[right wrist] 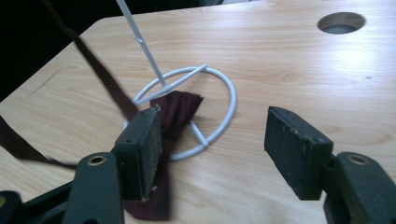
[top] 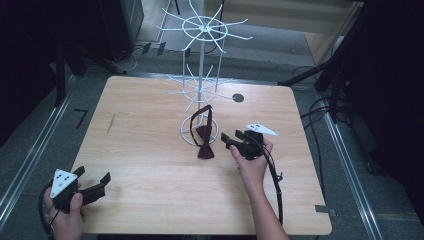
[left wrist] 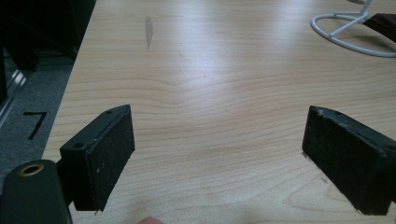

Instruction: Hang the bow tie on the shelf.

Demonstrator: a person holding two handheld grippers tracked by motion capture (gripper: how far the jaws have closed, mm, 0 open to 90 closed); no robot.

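A dark maroon fabric bow tie with a thin strap lies at the centre of the light wooden table, its flat bow draped over the ring base of the white wire display stand, with the strap looping up towards the stand's lower arms at twelve o'clock. The right gripper, held in the right hand, sits just beside the bow at three o'clock, jaws spread wide and empty. The left gripper, in the left hand, rests near the table's seven o'clock corner, jaws likewise wide apart over bare wood.
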